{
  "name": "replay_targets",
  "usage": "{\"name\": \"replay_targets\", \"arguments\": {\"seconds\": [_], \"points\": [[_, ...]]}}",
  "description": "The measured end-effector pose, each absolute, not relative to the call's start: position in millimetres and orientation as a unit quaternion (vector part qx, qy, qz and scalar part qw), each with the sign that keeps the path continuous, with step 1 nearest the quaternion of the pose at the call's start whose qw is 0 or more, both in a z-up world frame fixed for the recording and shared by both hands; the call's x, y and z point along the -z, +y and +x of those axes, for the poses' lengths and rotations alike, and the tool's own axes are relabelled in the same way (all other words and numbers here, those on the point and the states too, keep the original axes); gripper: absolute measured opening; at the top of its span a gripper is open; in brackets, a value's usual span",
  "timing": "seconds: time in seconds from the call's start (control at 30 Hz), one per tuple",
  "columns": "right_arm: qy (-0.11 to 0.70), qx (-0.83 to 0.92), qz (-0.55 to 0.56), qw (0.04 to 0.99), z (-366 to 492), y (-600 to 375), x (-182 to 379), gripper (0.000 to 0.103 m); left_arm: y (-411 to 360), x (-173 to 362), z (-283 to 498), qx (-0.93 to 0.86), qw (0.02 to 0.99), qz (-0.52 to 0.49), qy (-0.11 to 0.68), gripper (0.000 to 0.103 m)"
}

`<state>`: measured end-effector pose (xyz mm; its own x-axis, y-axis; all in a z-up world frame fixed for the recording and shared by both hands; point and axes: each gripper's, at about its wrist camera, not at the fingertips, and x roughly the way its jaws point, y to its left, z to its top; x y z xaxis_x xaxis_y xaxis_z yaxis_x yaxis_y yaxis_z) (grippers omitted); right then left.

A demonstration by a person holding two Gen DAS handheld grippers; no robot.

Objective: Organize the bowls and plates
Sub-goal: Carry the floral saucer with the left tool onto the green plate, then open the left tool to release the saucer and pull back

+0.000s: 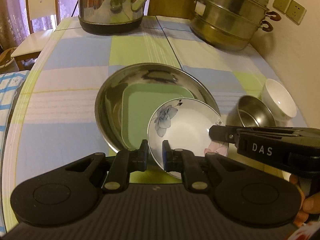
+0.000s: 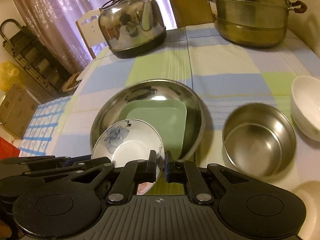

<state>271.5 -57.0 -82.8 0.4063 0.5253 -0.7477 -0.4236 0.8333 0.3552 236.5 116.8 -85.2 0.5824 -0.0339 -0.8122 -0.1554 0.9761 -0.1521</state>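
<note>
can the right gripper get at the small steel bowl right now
Probably not yet: the right gripper is shut on the flowered plate's rim. The small steel bowl itself sits unobstructed beside it.

A steel kettle (image 1: 112,6) and a stacked steamer pot (image 1: 232,14) stand at the far edge of the checked surface (image 1: 66,92), a chair (image 1: 40,16) and curtain (image 2: 60,6) behind

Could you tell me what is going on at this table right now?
A person is holding a white floral plate by its rim with both grippers: the left gripper and the right gripper are each clamped on it. The plate sits over the near edge of a large steel basin that already holds a green square plate. A steel bowl and a white bowl wait alongside.
</note>
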Motion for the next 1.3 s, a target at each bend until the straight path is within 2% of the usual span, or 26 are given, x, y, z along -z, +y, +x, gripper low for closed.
{"name": "replay_targets", "arguments": {"seconds": [0.47, 1.03, 1.13, 1.23, 1.3], "points": [[0.48, -0.258, 0.056, 0.837, 321, -35, 111, 0.008, 137, 110, 287, -0.025, 0.874, -0.096, 0.476, 0.012], [0.497, -0.246, 0.054, 0.831, 336, -24, 131, 0.008, 147, 127, 304, -0.015, 0.864, -0.093, 0.495, 0.012], [0.495, -0.246, 0.053, 0.832, 336, -23, 131, 0.009, 147, 124, 303, -0.016, 0.868, -0.094, 0.487, 0.016], [0.491, -0.253, 0.045, 0.832, 336, -22, 129, 0.015, 146, 119, 302, -0.017, 0.872, -0.088, 0.481, 0.019], [0.482, -0.258, 0.046, 0.836, 334, -24, 124, 0.031, 146, 114, 300, -0.018, 0.874, -0.087, 0.478, 0.02]]}}
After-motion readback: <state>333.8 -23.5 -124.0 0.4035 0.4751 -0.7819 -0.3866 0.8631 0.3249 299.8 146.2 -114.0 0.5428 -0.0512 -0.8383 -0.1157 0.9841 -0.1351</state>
